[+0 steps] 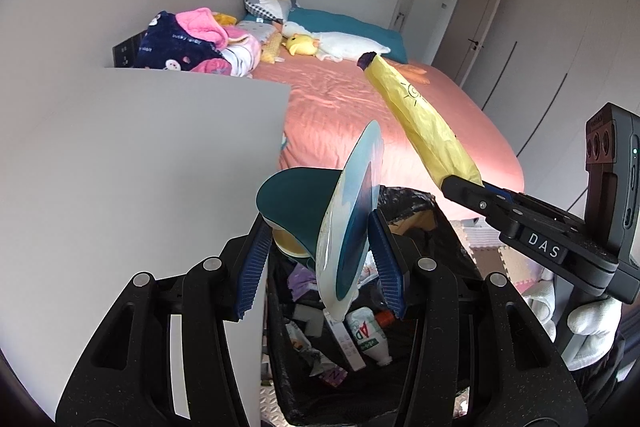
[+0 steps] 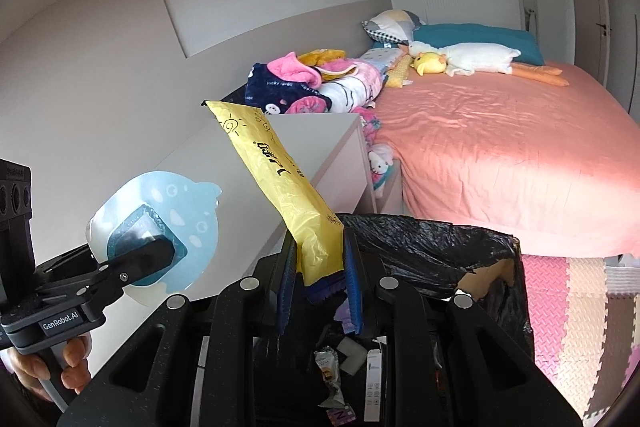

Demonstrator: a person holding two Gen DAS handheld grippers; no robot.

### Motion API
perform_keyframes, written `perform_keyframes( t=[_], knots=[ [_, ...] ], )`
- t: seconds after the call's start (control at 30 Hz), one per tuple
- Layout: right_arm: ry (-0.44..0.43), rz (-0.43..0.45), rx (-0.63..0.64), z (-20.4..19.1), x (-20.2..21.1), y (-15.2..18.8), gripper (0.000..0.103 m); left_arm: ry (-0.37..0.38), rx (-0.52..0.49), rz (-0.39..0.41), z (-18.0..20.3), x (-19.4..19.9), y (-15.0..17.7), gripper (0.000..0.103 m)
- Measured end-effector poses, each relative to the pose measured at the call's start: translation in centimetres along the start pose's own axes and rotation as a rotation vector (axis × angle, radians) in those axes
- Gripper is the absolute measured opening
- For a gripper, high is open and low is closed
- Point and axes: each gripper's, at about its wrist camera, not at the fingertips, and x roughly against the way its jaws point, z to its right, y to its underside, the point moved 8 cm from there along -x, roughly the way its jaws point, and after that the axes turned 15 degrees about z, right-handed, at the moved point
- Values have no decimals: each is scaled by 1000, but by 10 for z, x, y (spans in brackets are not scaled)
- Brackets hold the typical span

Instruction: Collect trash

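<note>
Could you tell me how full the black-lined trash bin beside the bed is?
Partly full: the black-lined trash bin has wrappers, a small bottle and a box at its bottom, with its upper walls bare.

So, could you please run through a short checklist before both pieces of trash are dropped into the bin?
1. Left tool grips the round blue packet: ok.
2. Right tool grips the yellow wrapper: ok.
3. Bin is open, its black liner folded over the rim: ok.
4. Blue packet is above the bin's opening: ok.
5. Yellow wrapper's long free end is over the opening: not ok, it leans out over the white cabinet.
6. Room left in the bin: ok, though trash covers its bottom.
</note>
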Motion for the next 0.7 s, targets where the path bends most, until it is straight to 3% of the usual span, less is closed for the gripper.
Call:
perform_keyframes(
  t=[0.3,0.33,0.37,0.4,0.43,0.5,0.7],
  knots=[
    [68,20,-48,41,16,-2,24,83,-26,-45,37,-19,13,50],
    [78,27,-55,45,18,-2,26,95,-33,-52,41,-20,15,55],
    [92,34,-63,50,20,-2,44,92,-48,-58,45,-20,18,83],
    [125,46,-69,56,24,-3,73,51,-70,-40,45,-19,17,98],
    [168,74,-75,62,29,-5,82,23,-88,-1,44,-16,14,97],
    [211,120,-87,71,37,-8,86,29,-96,16,44,-13,12,97],
    [221,131,-122,86,44,-11,86,-7,-24,43,26,-7,4,97]
  ],
)
